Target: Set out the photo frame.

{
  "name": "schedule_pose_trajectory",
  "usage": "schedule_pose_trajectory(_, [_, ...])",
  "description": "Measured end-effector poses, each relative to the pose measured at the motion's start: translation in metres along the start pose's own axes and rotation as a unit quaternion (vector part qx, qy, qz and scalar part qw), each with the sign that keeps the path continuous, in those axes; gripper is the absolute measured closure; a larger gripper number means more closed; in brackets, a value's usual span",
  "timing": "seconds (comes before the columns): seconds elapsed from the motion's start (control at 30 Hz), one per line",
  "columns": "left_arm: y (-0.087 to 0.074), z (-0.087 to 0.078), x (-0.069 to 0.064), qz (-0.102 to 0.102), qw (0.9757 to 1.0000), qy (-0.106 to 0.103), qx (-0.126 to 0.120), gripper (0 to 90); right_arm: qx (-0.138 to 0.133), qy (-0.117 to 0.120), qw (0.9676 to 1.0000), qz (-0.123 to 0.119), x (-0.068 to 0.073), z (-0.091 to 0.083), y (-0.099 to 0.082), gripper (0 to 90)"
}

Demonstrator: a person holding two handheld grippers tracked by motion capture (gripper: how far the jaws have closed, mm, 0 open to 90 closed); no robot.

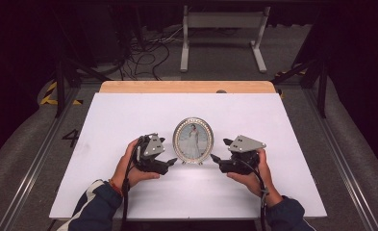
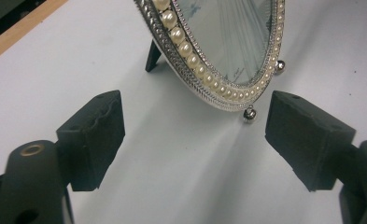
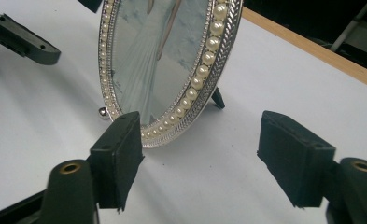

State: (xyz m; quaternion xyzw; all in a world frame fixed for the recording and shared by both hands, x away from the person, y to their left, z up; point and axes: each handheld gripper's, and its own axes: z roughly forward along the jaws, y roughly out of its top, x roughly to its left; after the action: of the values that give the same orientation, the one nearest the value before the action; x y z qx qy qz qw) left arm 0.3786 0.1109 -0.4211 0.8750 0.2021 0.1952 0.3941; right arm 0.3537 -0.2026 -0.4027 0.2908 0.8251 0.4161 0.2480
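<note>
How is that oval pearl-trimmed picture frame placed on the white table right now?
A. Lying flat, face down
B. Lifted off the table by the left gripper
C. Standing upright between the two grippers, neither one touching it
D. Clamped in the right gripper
C: the picture frame stands on its small feet and back prop on the white table, with the left gripper and right gripper open on either side, clear of it.

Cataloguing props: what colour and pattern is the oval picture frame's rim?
Silver, ringed with white pearl beads; the picture frame shows it best in the right gripper view.
</note>
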Motion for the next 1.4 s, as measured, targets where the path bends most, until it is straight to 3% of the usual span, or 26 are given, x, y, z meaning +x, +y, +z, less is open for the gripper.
schedule_pose_trajectory(0.33, [-0.012,-0.017,-0.006,0.004,0.9997,0.016,-0.020,9.1,0.007,-0.022,0.9997,-0.004,-0.002,-0.011,-0.010,19.9])
schedule_pose_trajectory(0.57, [-0.026,-0.025,-0.011,0.017,0.9993,0.030,-0.011,7.7,0.006,-0.035,0.9993,-0.010,-0.002,-0.018,-0.016,18.6])
schedule_pose_trajectory(1.03, [-0.048,-0.049,-0.006,0.006,0.9987,0.049,-0.015,7.9,0.010,-0.052,0.9984,-0.021,-0.004,-0.029,-0.029,17.5])
schedule_pose_trajectory(1.4, [-0.067,-0.061,-0.001,-0.002,0.9981,0.061,-0.007,7.9,0.007,-0.069,0.9976,-0.010,-0.012,-0.041,-0.042,17.9])
